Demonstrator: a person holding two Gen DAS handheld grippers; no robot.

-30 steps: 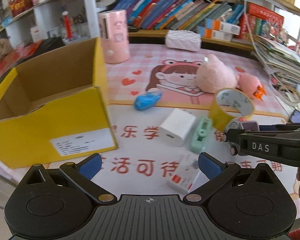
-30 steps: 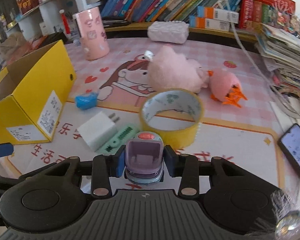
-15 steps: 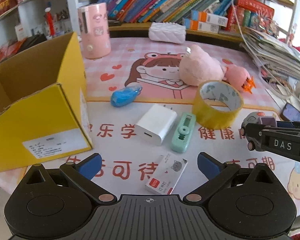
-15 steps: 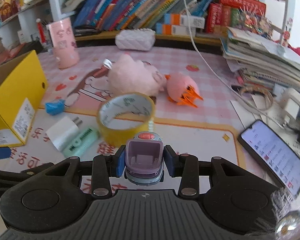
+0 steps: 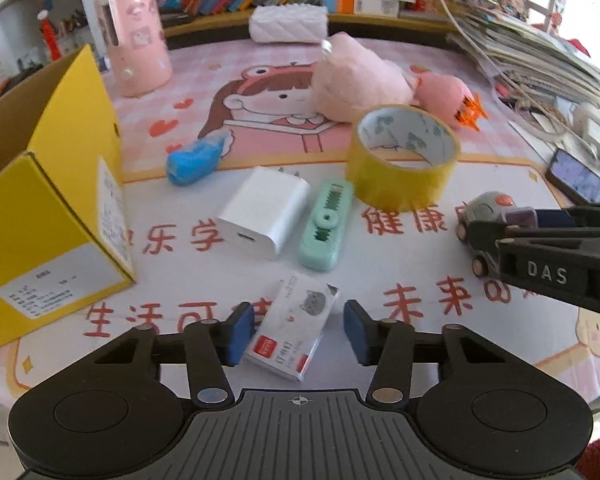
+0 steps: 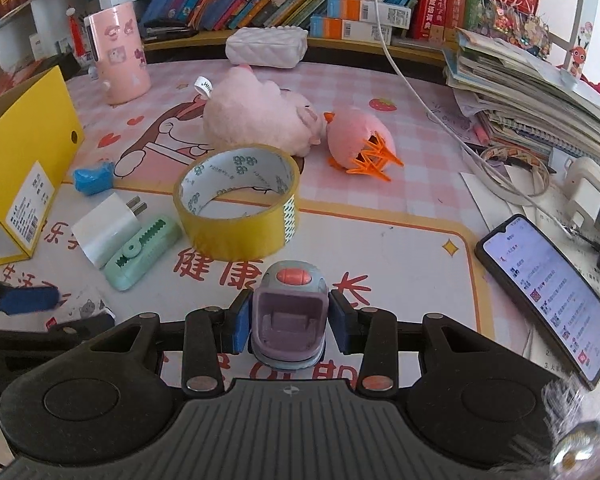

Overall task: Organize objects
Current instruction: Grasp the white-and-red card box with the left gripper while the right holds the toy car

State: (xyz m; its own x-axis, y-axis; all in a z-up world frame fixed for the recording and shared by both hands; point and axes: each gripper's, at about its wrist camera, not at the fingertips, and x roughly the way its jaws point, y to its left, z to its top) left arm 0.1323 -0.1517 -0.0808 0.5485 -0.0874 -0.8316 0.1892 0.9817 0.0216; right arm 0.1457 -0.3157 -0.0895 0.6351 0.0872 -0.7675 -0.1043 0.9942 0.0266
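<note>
Your left tongs (image 5: 299, 331) have just been closing around the small white staple box (image 5: 292, 330) that lies flat on the worktop (image 5: 420, 280). The left pad looks to be touching the box's edge, while a gap shows between the box and the right pad, so the box is not yet pinched. Your right tongs (image 6: 287, 325) are clamped on a grey-and-lilac toy car (image 6: 288, 316), one pad on each flank, its orange roof button facing away from you. Beyond the staple box lie a white charger plug (image 5: 264, 212) and, just beside it, a mint-green correction tape (image 5: 326, 232). The yellow tape roll (image 5: 402, 156) stands farther back, near two pink plush toys (image 5: 360, 80). The open yellow cardboard box (image 5: 48, 216) sits at the left.
</note>
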